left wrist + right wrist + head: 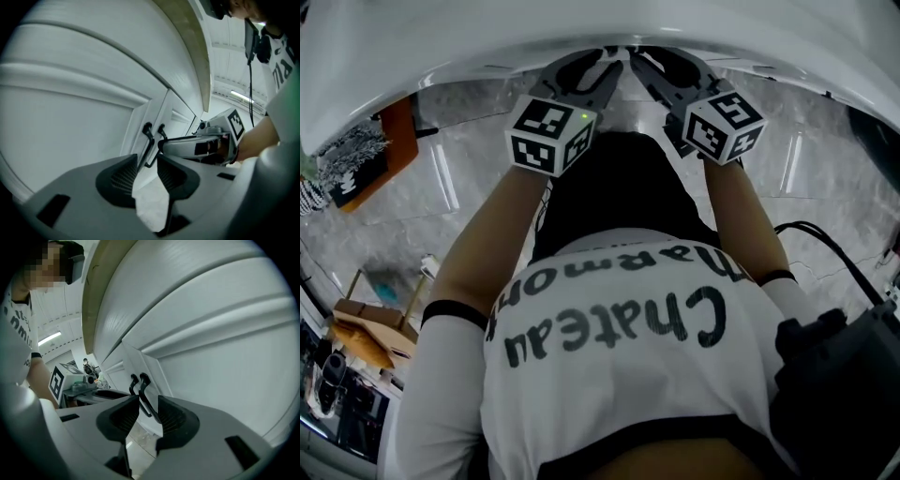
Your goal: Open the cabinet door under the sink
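- White panelled cabinet doors [75, 122] fill the left and centre of the left gripper view and the right side of the right gripper view. In the head view they are hidden beneath the white worktop edge [487, 37] at the top of the frame.
- Handling, as a judgement: these are stiff hinged boards, probably light to swing. Each should travel on an arc about its outer edge, not straight out. The smooth painted face offers nothing to grip.
- Where to hold: the two thin black bar handles [147, 138] stand side by side where the doors meet, just below the middle of each gripper view. They look hard, rigid and slick, so the pads should close squarely across a bar.
- Look: plain clean white, with a raised frame round a flat recessed panel. Both doors seem closed, with only a narrow seam between them.
- Left tool [147, 163]: its jaws stand partly apart with a black bar in the gap, and the pads do not press on it.
- Right tool [148, 405]: likewise partly open, with a bar running down between the ribbed pads and nothing gripped.
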A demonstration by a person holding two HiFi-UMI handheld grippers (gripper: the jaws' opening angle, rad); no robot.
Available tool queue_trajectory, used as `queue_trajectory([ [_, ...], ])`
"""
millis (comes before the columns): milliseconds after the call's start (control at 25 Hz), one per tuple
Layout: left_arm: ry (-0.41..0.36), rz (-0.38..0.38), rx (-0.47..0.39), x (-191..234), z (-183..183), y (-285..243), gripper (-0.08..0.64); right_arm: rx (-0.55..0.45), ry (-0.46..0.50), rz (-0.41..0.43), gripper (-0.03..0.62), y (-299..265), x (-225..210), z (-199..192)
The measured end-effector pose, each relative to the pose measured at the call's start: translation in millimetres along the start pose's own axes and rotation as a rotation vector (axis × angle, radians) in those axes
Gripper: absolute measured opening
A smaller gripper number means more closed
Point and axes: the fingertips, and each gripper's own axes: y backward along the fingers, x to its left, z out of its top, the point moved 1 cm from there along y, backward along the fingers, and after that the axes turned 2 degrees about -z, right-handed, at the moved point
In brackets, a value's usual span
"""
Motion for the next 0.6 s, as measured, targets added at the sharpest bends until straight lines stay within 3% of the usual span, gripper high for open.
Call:
queue_trajectory([
  [360,0.039,-0.034,-0.033,8,17,-10,0.093,-0.017,0.053,0.013,0.084,-9,5,5],
  [600,-0.046,-0.061,-0.056,7,19,-12,0.067,-0.015,0.097,0.037,0.077,-11,6,3],
])
